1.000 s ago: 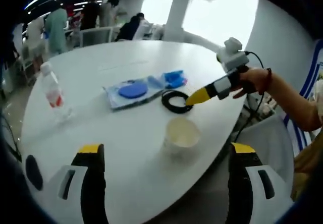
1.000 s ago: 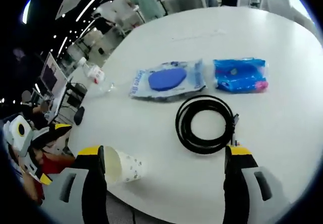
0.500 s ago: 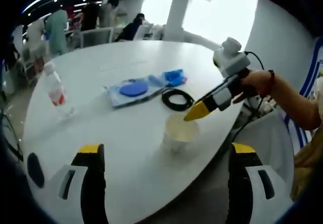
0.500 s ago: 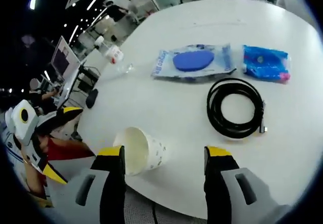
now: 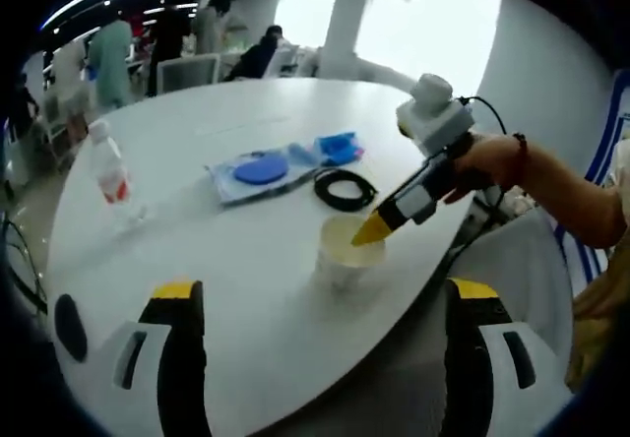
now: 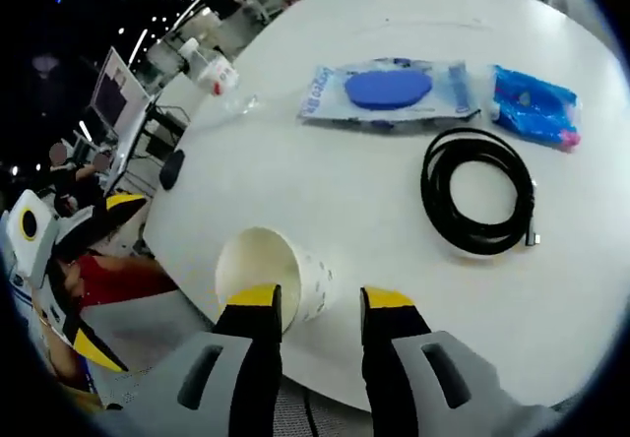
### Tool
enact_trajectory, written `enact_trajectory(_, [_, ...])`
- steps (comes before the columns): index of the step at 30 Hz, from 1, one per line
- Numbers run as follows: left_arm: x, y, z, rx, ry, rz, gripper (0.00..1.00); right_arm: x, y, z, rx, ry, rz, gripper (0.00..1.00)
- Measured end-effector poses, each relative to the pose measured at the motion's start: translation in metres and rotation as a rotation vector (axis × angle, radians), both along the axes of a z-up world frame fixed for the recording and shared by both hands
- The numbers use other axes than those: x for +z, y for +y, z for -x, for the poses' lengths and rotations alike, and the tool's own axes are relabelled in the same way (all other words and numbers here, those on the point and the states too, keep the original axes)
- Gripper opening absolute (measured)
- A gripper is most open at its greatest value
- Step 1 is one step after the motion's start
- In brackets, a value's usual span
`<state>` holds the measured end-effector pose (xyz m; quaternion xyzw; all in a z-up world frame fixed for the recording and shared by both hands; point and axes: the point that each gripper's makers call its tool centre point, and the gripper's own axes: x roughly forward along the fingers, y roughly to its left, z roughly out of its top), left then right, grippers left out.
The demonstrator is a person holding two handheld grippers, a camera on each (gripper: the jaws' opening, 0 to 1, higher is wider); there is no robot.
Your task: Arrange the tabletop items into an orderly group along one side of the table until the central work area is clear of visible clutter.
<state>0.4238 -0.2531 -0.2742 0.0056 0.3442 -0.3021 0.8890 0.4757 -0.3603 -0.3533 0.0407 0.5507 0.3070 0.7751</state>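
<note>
Straddling the paper cup (image 6: 268,278), the right gripper (image 6: 317,299) looks nearly clenched; left gripper (image 5: 320,304) hangs released.

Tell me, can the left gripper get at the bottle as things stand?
Probably yes. The bottle stands alone on the table, ahead and to the left of the open left gripper, with nothing between; the cup is off that line.

We see people (image 5: 177,33) standing at eleven o'clock beyond the table, a white pillar (image 5: 345,19) at twelve, and monitors (image 6: 113,112) at nine.
</note>
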Motion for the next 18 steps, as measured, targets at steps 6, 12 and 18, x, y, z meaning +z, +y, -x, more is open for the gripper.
enact_trajectory(6, [0.0, 0.001, 0.001, 0.008, -0.002, 0.008, 0.99, -0.003, 0.002, 0.0, 0.0, 0.021, 0.019, 0.07])
enact_trajectory(12, [-0.001, 0.005, 0.002, 0.018, 0.0, 0.01, 0.99, -0.002, 0.002, -0.003, -0.011, 0.034, 0.037, 0.02])
enact_trajectory(18, [-0.002, 0.01, 0.004, 0.027, -0.003, 0.009, 0.99, 0.005, 0.008, -0.009, -0.028, 0.032, 0.032, 0.01])
